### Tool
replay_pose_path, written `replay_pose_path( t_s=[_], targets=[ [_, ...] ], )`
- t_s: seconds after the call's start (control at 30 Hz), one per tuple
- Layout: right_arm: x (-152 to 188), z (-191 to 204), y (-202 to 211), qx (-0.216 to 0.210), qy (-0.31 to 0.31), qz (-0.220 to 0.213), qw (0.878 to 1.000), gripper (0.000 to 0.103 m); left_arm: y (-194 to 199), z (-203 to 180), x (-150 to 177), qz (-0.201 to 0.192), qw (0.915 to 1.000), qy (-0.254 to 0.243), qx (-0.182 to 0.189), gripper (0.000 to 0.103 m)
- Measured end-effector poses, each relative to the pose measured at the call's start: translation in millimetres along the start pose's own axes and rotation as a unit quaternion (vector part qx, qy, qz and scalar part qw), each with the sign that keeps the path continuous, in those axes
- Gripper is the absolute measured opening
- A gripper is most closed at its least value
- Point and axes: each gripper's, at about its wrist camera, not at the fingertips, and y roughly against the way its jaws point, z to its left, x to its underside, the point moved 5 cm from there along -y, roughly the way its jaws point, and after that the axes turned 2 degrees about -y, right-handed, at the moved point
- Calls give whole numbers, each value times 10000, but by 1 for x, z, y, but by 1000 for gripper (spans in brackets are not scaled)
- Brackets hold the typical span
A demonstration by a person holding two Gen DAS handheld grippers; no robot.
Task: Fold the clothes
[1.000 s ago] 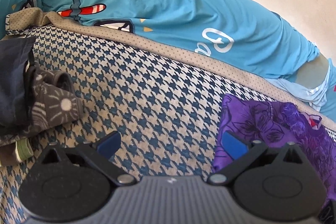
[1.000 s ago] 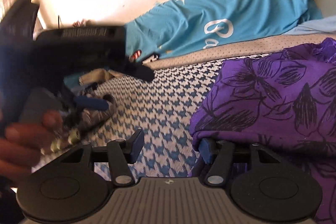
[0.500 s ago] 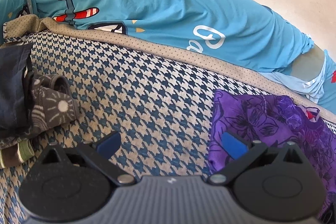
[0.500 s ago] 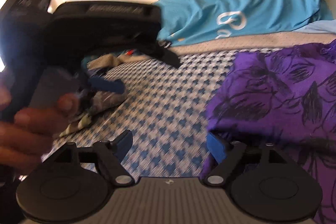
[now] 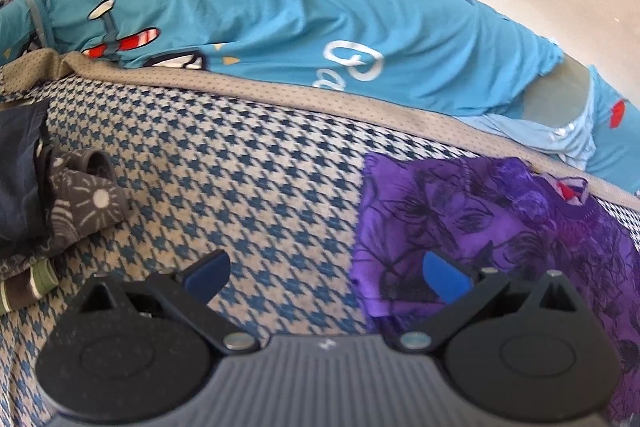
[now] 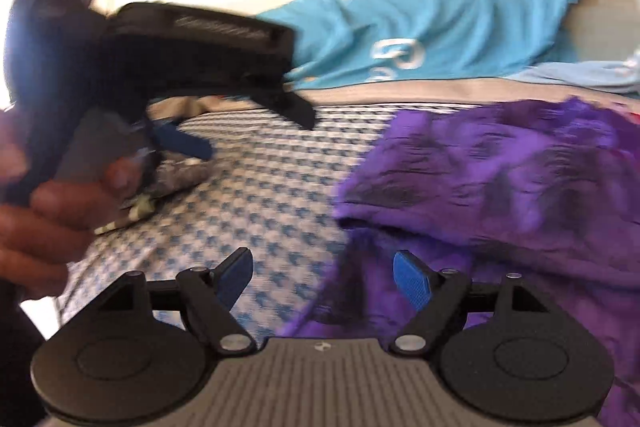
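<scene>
Release of the purple garment (image 6: pixel 500 187) is complete on the right side. The right hand-held gripper (image 6: pixel 324 275) has its jaws spread wide, where a second ago they stood narrower at the folded hem; one blue pad (image 6: pixel 412 281) lies over purple cloth, the other over the houndstooth blanket (image 6: pixel 256 195), and neither presses fabric. The hem now sits just beyond the pads, not between them.

The left hand-held gripper (image 5: pixel 324 269) is likewise released and empty, its jaws as wide as before. Its right-hand pad (image 5: pixel 444 277) overlaps the near edge of the purple garment without pinching it. In the left wrist view the garment's edge has drifted away from the pads over the last second, consistent with both hands backing off. In the right wrist view the left tool and the hand (image 6: pixel 48 211) holding it appear left of the garment, blurred.

The purple garment lies on the houndstooth blanket, folded at least once. Beyond it lies a blue printed sheet (image 5: pixel 280 19); well to its left sits a pile of dark clothes (image 5: pixel 48 195).

Judgement: this fold is set down. The next step is probably a fresh grasp for another fold, or a new garment.
</scene>
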Motion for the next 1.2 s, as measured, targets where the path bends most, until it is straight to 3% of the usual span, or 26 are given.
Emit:
replay_pose_path(
  t_s=[0.5, 0.9, 1.2],
  targets=[
    [-2, -63, 53, 1314, -666, -231, 9888, 77, -14, -63, 24, 147, 9970, -755, -37, 103],
    [4, -120, 98, 1963, -1635, -331, 9662, 77, -46, -81, 39, 329, 9927, -1142, -190, 103],
    [12, -147, 132, 2513, -1974, -320, 9470, 78, -68, -95, 56, 495, 9852, -1595, -372, 103]
  ],
)
